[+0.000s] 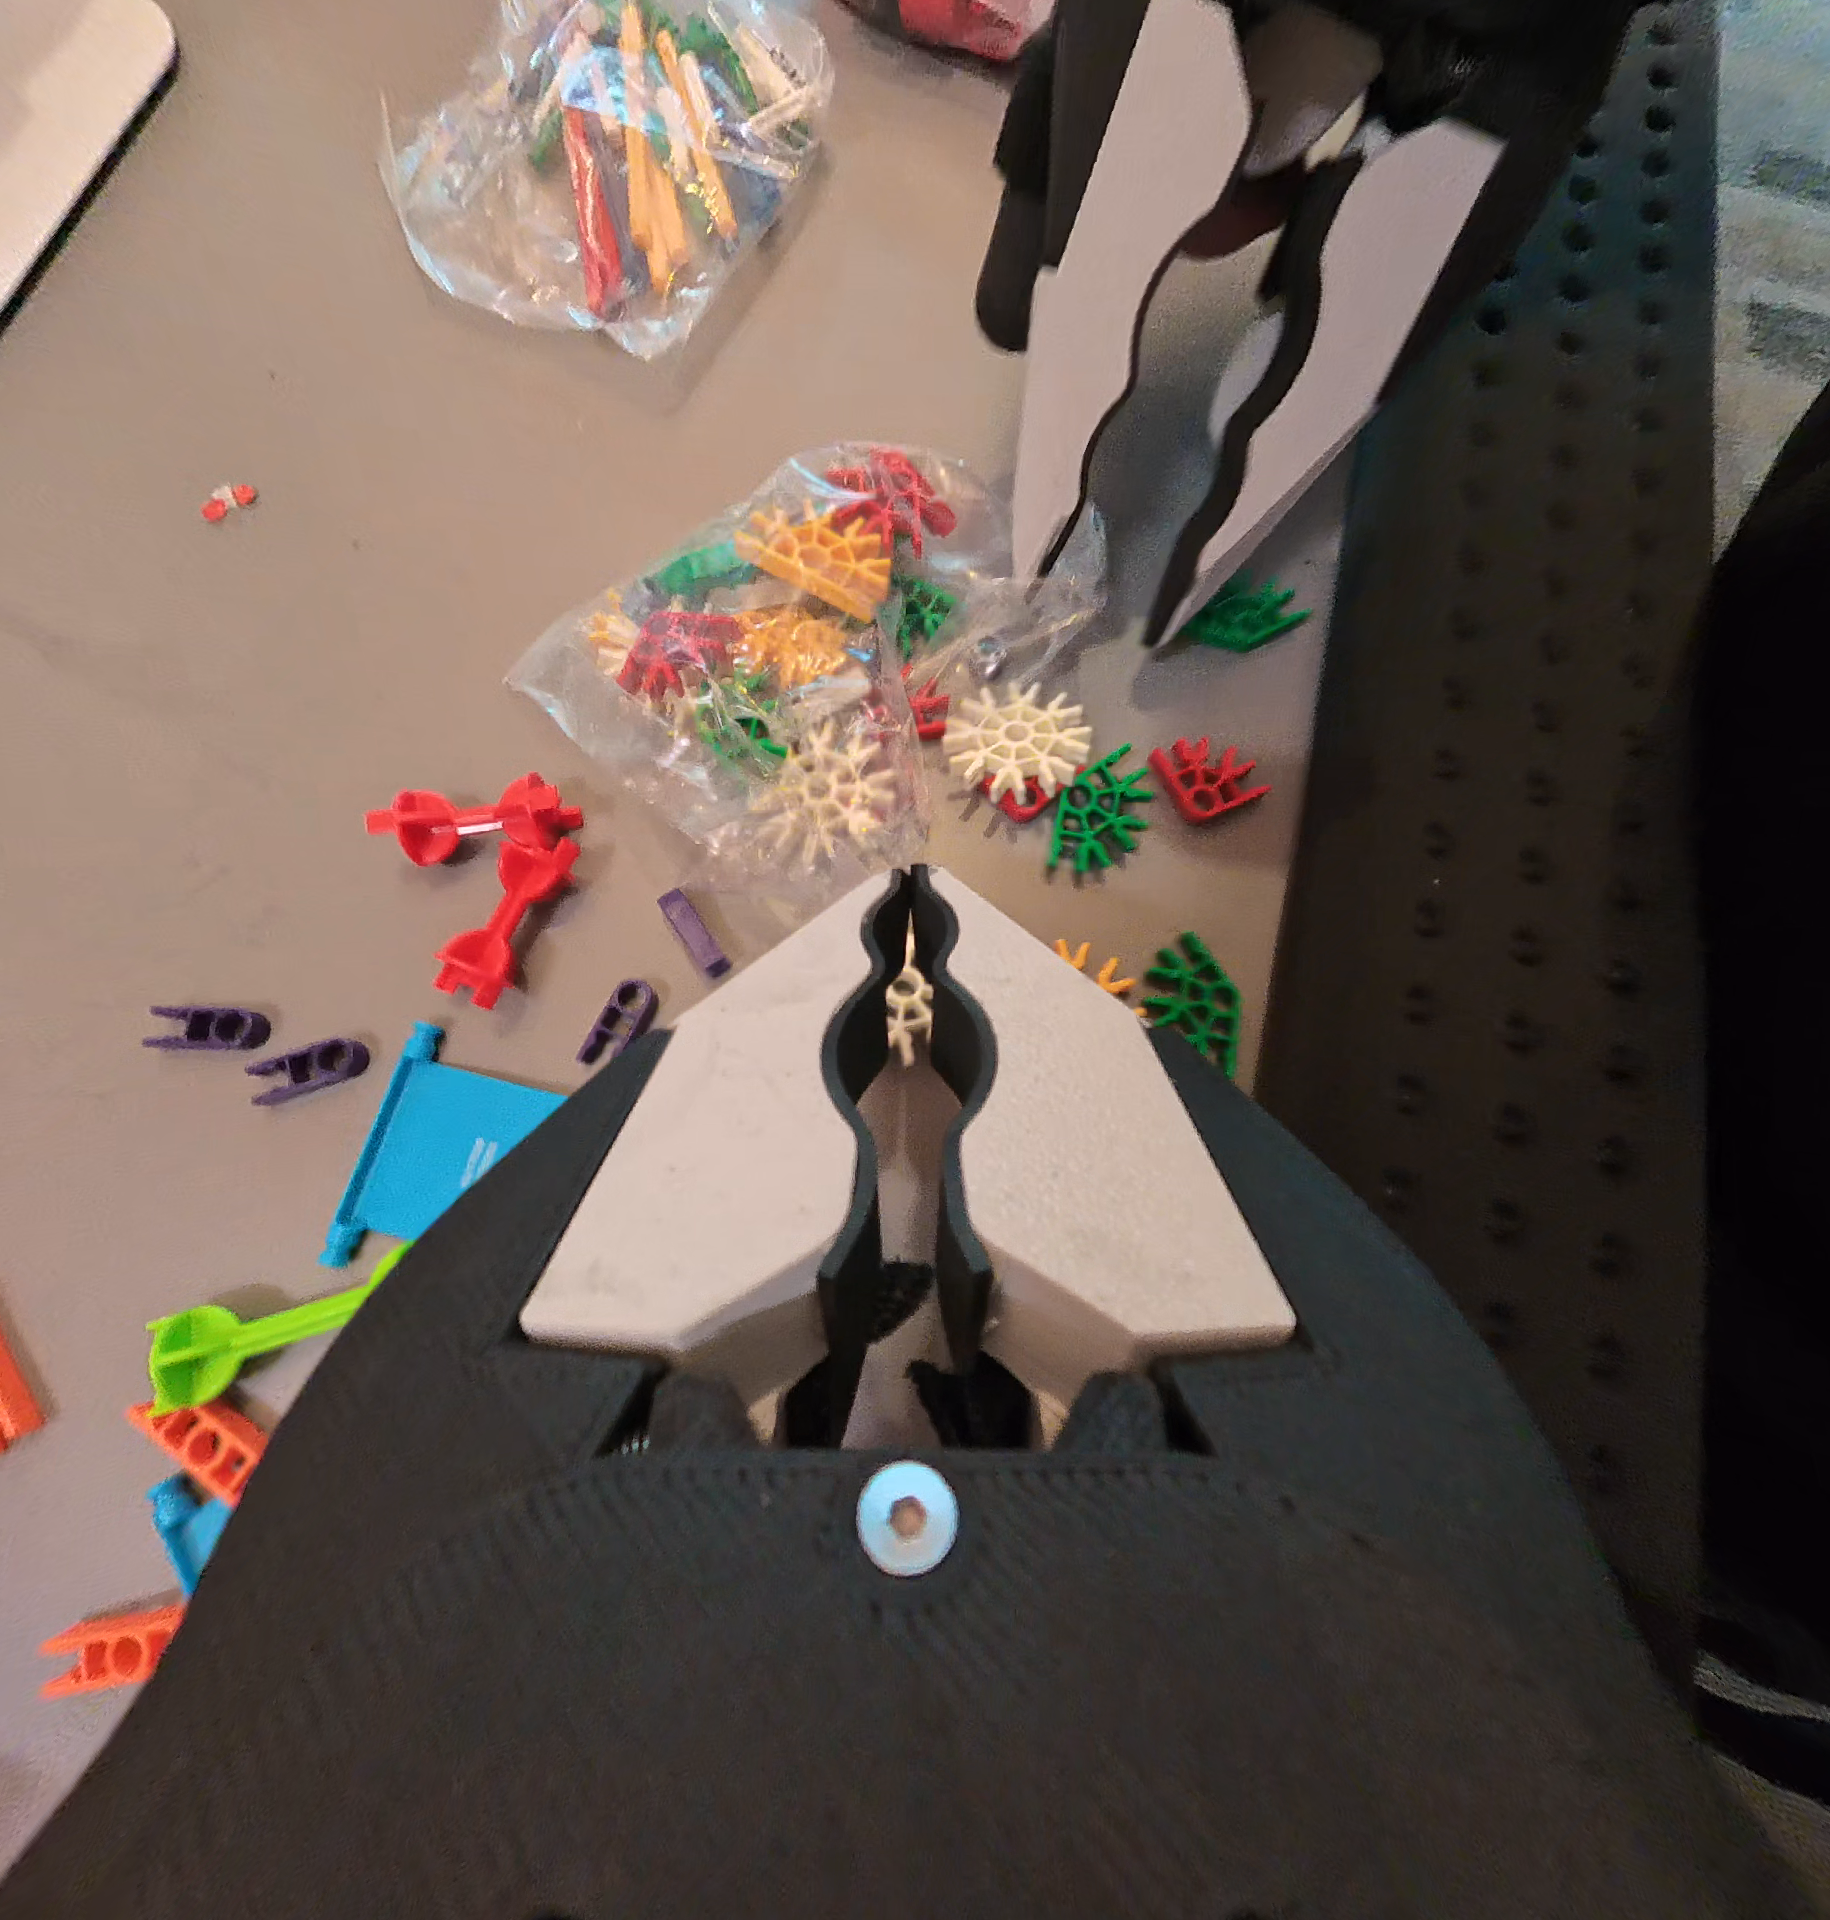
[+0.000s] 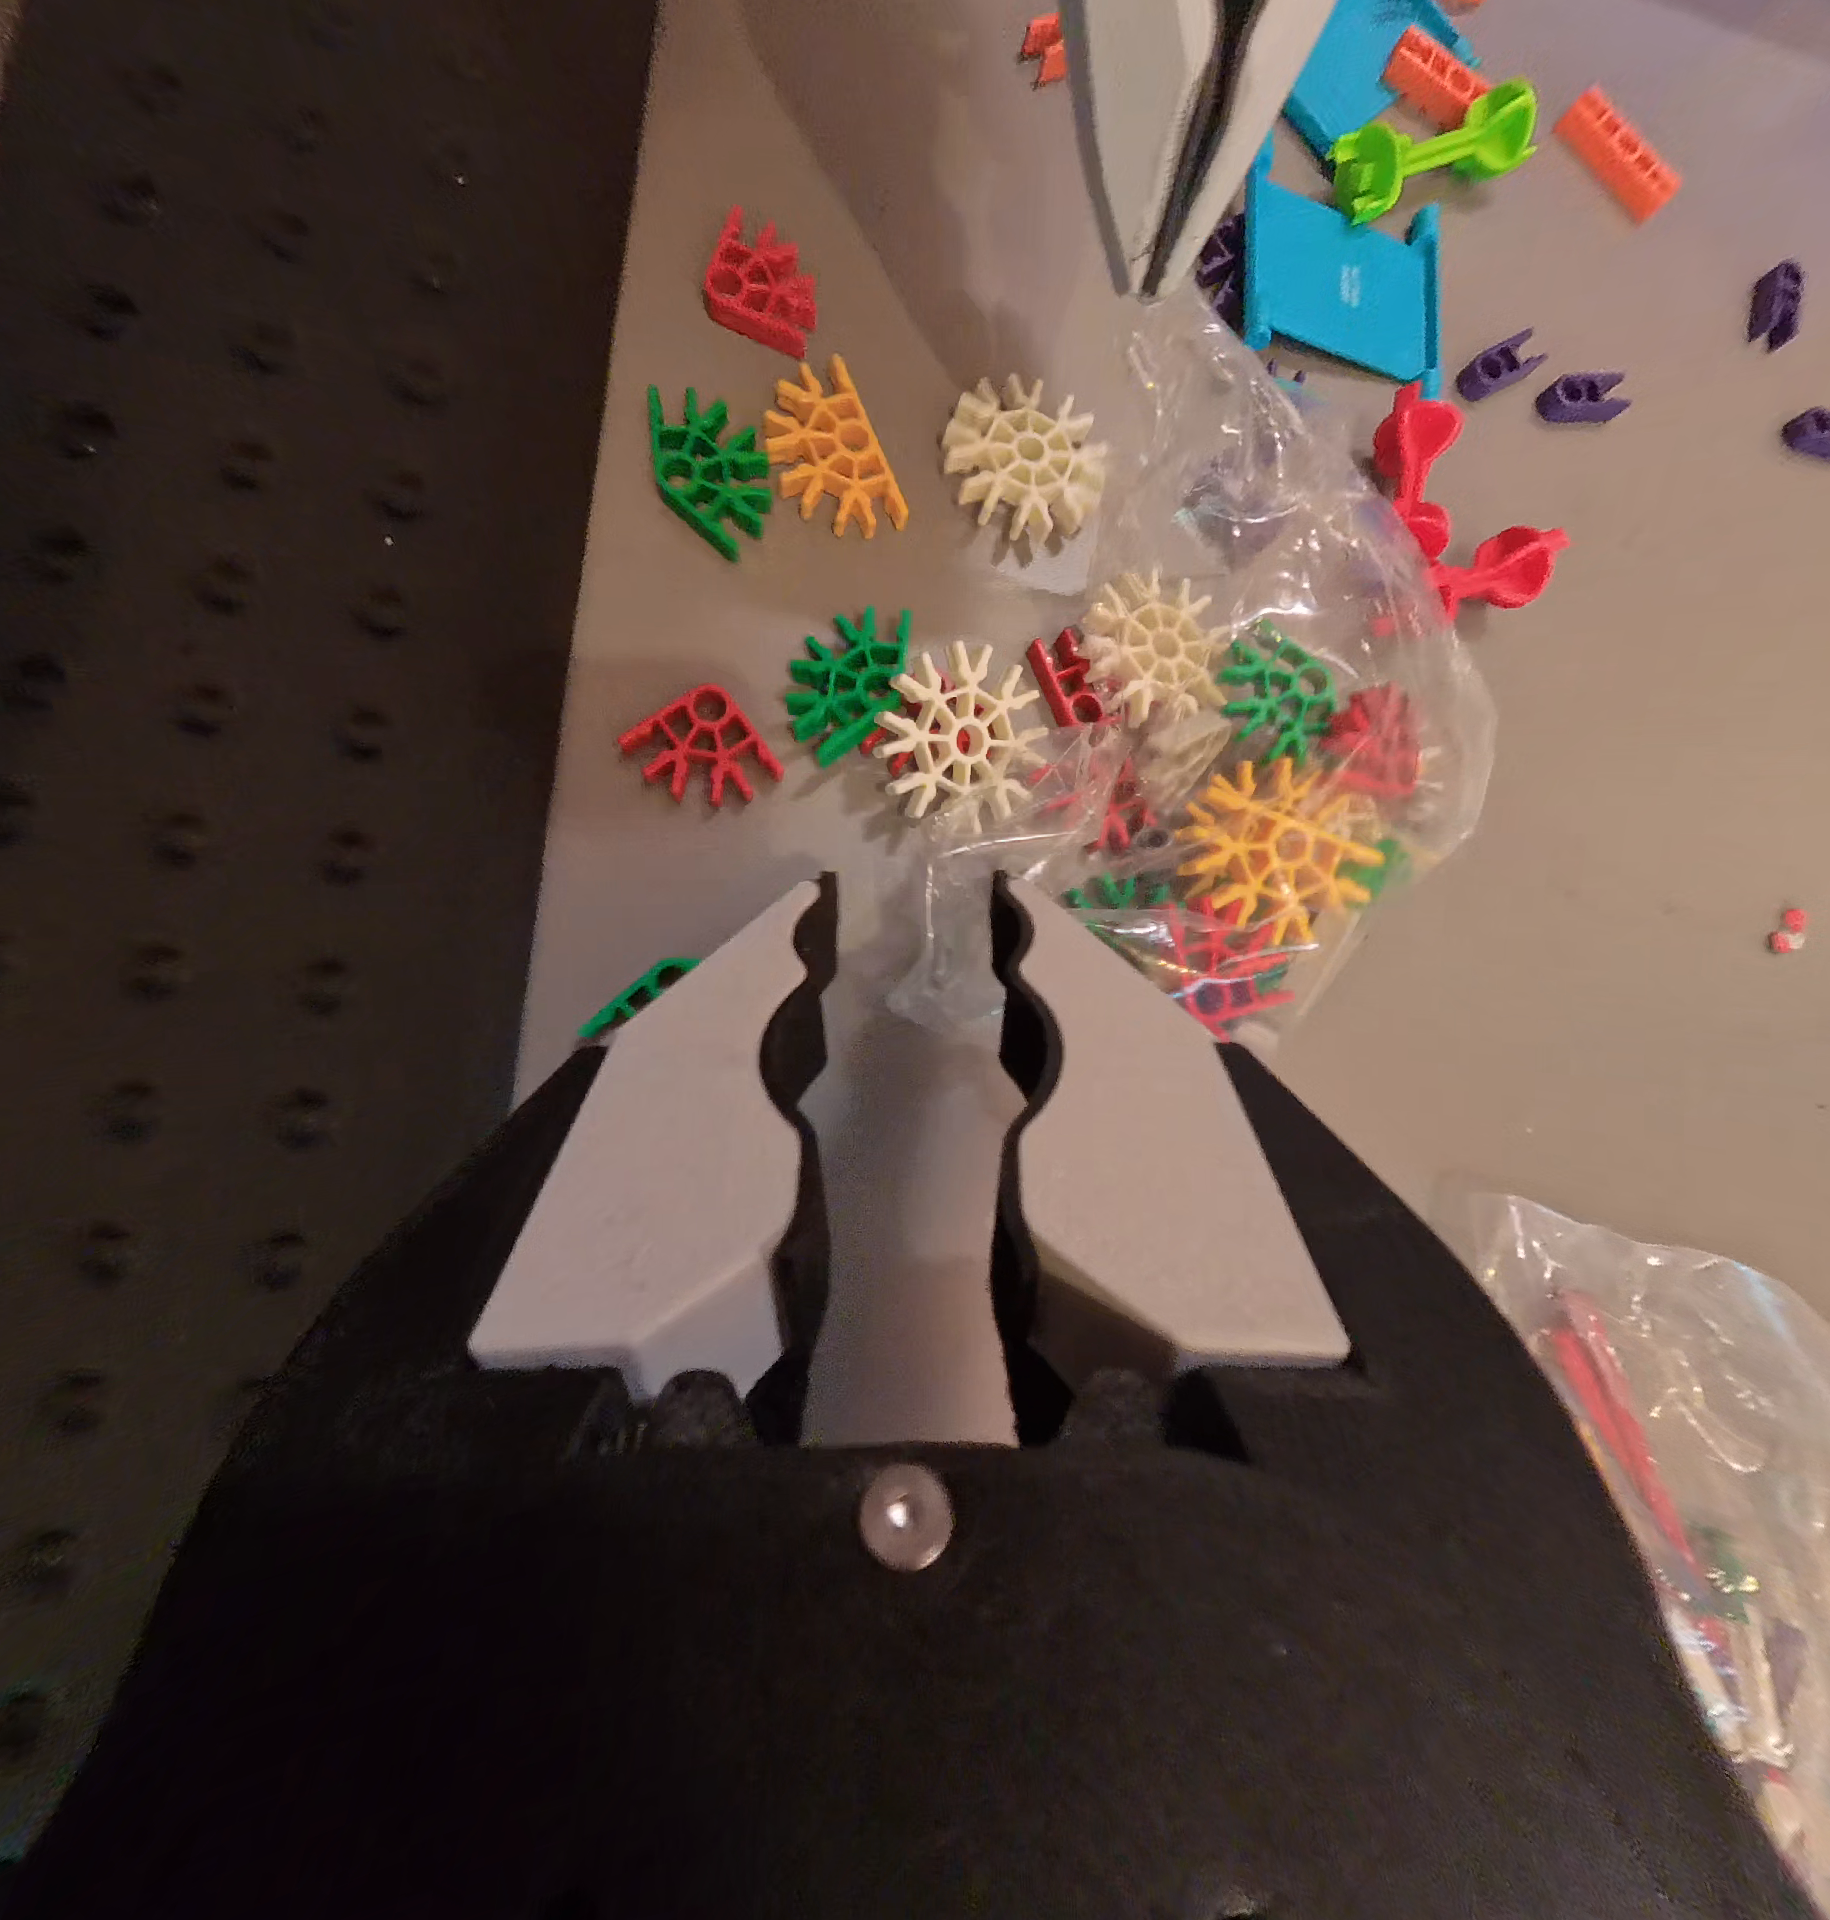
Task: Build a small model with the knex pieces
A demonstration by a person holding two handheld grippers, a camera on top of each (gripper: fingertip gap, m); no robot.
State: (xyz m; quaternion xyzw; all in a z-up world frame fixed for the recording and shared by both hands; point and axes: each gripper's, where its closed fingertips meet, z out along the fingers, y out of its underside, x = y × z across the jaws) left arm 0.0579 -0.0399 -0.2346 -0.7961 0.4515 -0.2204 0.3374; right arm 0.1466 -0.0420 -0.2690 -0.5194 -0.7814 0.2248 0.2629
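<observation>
The left gripper point(image 1: 913, 883) has its fingers pressed together on the edge of a clear plastic bag point(image 1: 776, 665) of coloured snowflake-shaped connectors, which lies on the grey table point(image 1: 267, 644); a white connector point(image 1: 907, 1013) shows through the gap between its 2 fingers. The right gripper point(image 2: 913, 894) has its fingers spread, straddling a corner of the same bag without pinching it. Loose white point(image 2: 1025, 457), green point(image 2: 705, 473), yellow point(image 2: 836, 447) and red point(image 2: 760, 281) connectors lie just beside the bag, near a black perforated mat point(image 2: 246, 623).

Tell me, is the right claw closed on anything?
No, the right claw is open, its jaws standing apart above a corner of the clear plastic bag of colourful connector pieces.
</observation>
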